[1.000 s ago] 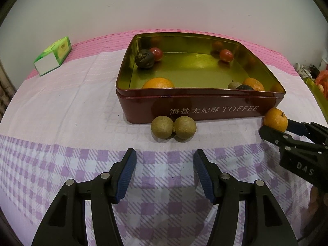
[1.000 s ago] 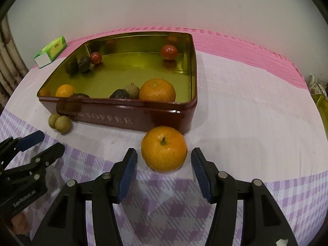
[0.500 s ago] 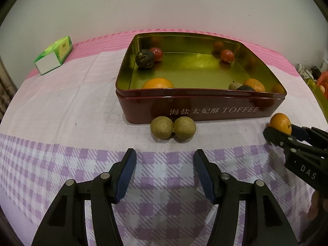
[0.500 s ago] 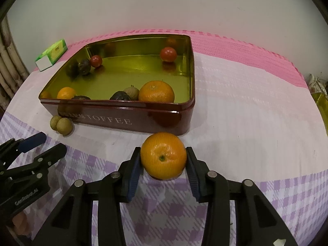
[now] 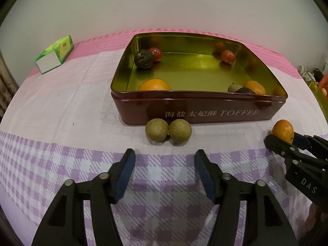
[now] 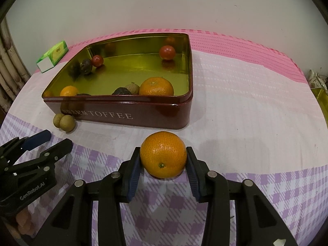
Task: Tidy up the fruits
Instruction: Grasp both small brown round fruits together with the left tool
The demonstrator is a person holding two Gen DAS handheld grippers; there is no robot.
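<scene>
My right gripper (image 6: pixel 163 165) is shut on an orange (image 6: pixel 163 154), held just above the cloth in front of the red toffee tin (image 6: pixel 123 114). The orange also shows in the left wrist view (image 5: pixel 282 130), in the right gripper (image 5: pixel 286 140). My left gripper (image 5: pixel 164 168) is open and empty, a little short of two green-brown round fruits (image 5: pixel 168 130) that touch the tin's front wall (image 5: pixel 205 113). The left gripper shows in the right wrist view (image 6: pixel 50 141). The tin holds two oranges (image 5: pixel 154 85), two red fruits (image 5: pixel 228 56) and dark fruits (image 5: pixel 143 59).
A green and white carton (image 5: pixel 55 54) lies at the far left of the table. The cloth is white and pink at the back, purple check in front (image 5: pixel 61 174). A yellow-green container edge (image 6: pixel 320 100) and clutter sit at the far right.
My right gripper moved forward around the orange and shut on it, then lifted it slightly. My left gripper stayed open and nearly still.
</scene>
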